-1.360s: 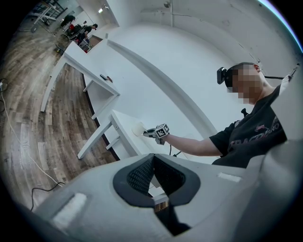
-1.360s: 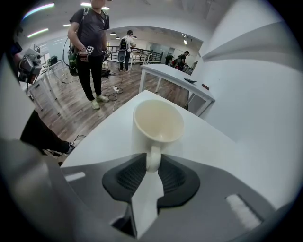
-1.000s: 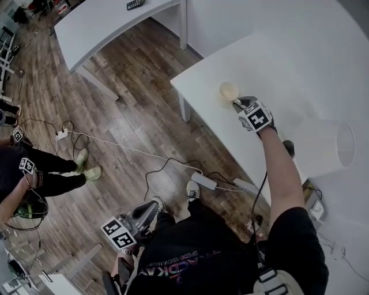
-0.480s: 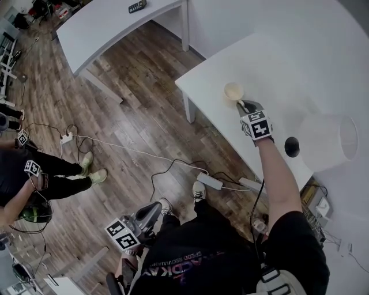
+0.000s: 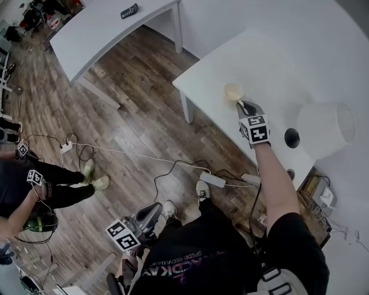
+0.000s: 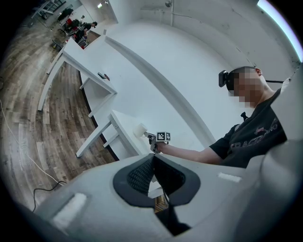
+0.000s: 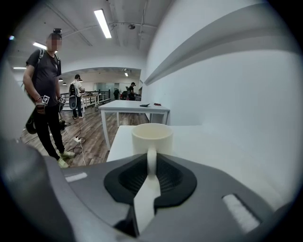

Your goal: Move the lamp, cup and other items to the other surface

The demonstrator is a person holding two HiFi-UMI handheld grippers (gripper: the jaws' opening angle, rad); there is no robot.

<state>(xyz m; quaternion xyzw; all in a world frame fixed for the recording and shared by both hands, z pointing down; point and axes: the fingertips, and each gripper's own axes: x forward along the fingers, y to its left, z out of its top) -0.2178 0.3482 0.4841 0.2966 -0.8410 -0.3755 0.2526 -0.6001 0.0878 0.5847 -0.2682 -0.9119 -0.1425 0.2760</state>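
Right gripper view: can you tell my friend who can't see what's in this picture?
The right gripper has just closed its jaws on the handle of a cream cup at a white table. Behind are a second white table and a person standing on the wooden floor.

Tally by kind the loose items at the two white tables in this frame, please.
Cup: 1
Lamp: 1
Small dark device on the far table: 1
Total: 3
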